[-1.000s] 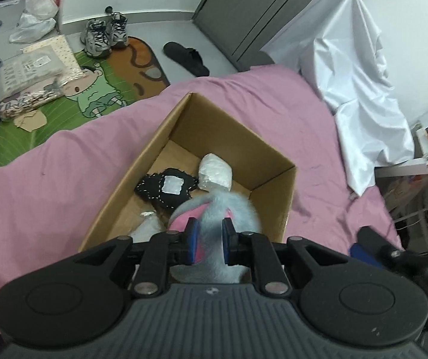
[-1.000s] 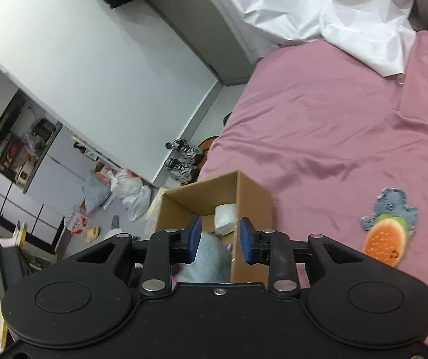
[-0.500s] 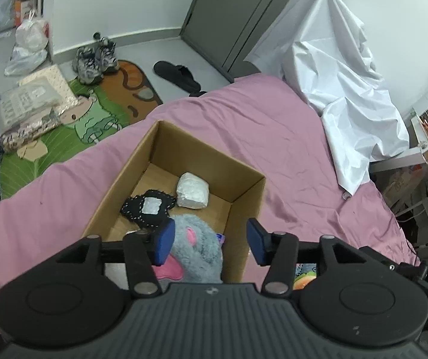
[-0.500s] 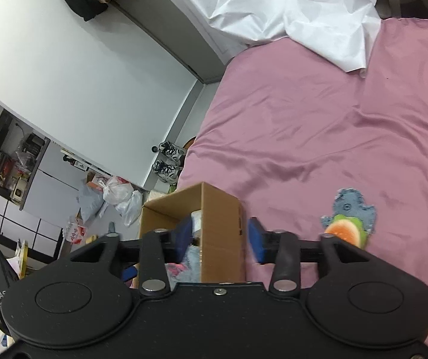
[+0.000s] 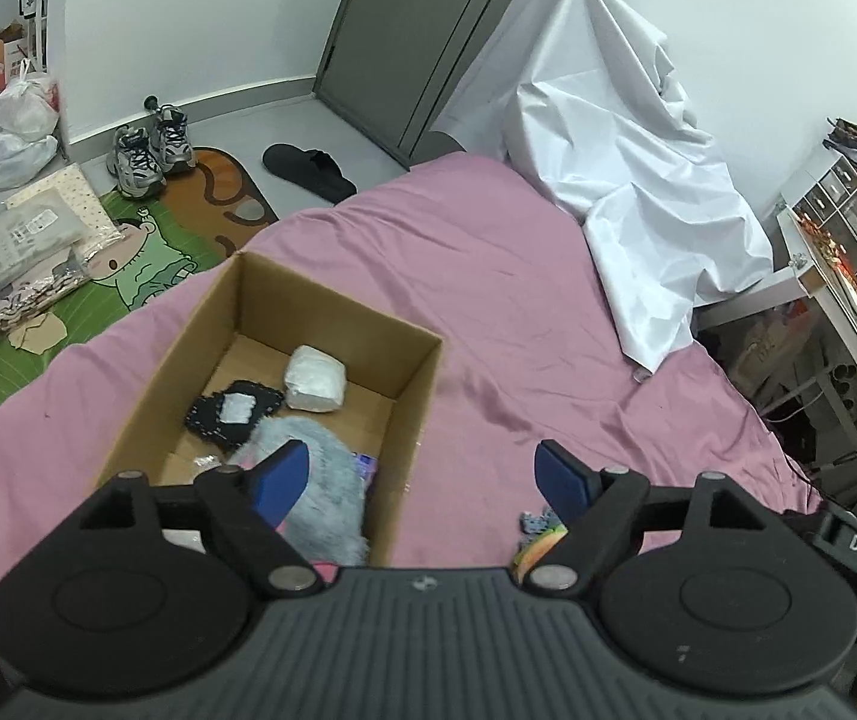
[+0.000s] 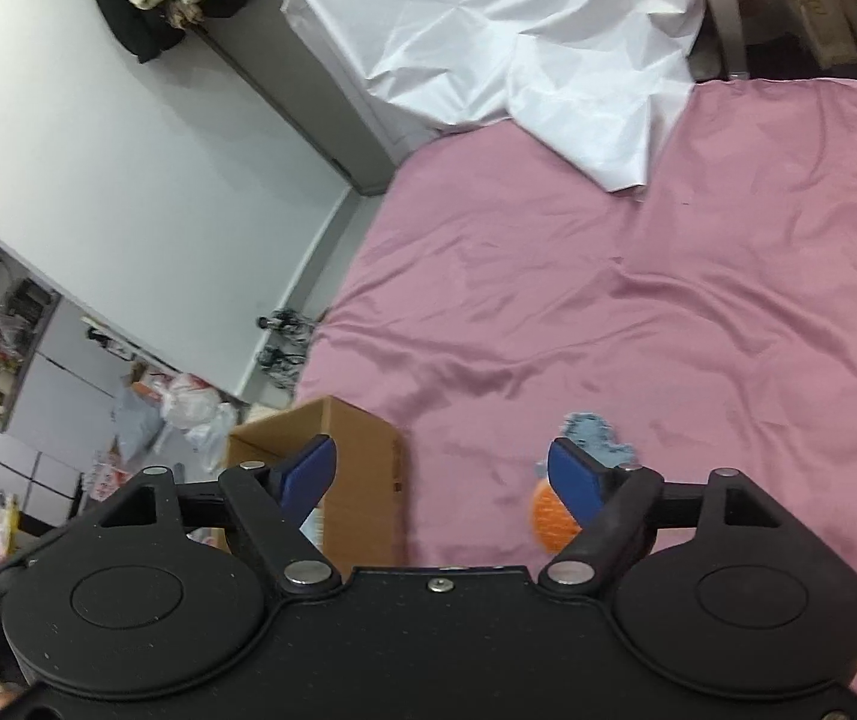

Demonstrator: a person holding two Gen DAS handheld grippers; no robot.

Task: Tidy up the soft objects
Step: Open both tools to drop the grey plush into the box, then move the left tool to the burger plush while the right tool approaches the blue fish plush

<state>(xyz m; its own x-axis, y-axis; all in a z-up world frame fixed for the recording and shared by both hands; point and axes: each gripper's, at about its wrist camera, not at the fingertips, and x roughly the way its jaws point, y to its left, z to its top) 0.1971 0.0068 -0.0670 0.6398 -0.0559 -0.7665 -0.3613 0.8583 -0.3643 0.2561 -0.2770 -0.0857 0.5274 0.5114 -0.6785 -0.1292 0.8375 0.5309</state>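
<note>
Moved: the grey plush toy [image 5: 314,480] has left the left gripper [image 5: 422,480], whose jaws have spread wide and empty.
Hidden: the plush's near end is behind the gripper; its long axis cannot be judged.
Box: the cardboard box [image 5: 416,402] on the bed [image 5: 518,300] holds the plush, a black pouch [image 5: 230,414] and a white bundle [image 5: 314,381].
Right gripper [image 6: 440,474]: jaws wide apart, holding nothing, above the bed.
Bed: burger-patterned toy [image 6: 554,516], half hidden.
</note>
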